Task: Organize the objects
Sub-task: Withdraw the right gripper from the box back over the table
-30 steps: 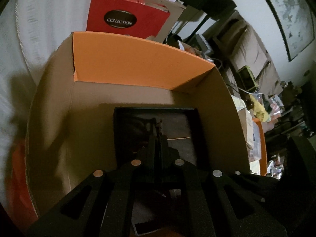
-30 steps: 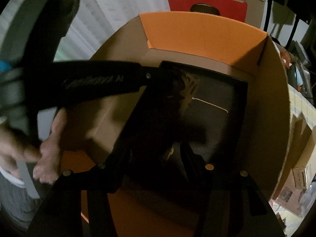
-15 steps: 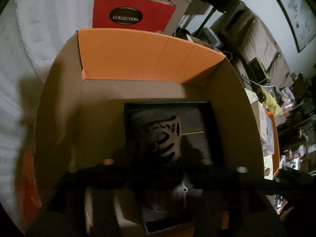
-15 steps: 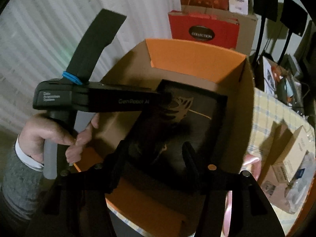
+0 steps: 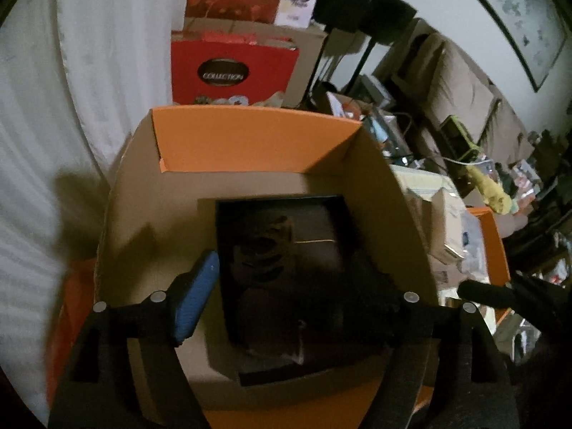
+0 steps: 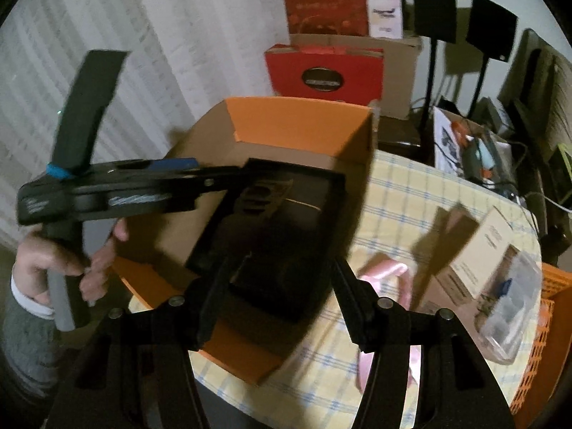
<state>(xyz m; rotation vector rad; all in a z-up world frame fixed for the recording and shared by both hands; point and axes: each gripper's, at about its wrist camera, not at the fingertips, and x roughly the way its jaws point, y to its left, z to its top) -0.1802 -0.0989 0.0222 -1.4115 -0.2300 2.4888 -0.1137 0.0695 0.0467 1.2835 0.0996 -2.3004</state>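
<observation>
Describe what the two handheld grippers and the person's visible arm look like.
Both grippers are matte black with silver rivets at the finger joints. The left gripper has a blue ribbed pad on one finger. From the right wrist view its body carries white lettering, too blurred to read, a blue band and a grey handle. The hand shows a white cuff under a grey sleeve.

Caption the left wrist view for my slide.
Open left tongs above a black box inside the orange cardboard box.

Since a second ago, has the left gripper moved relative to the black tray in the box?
Yes. The left gripper has pulled up and back from the black tray; its jaws, just opening, now stand wide and empty.
</observation>
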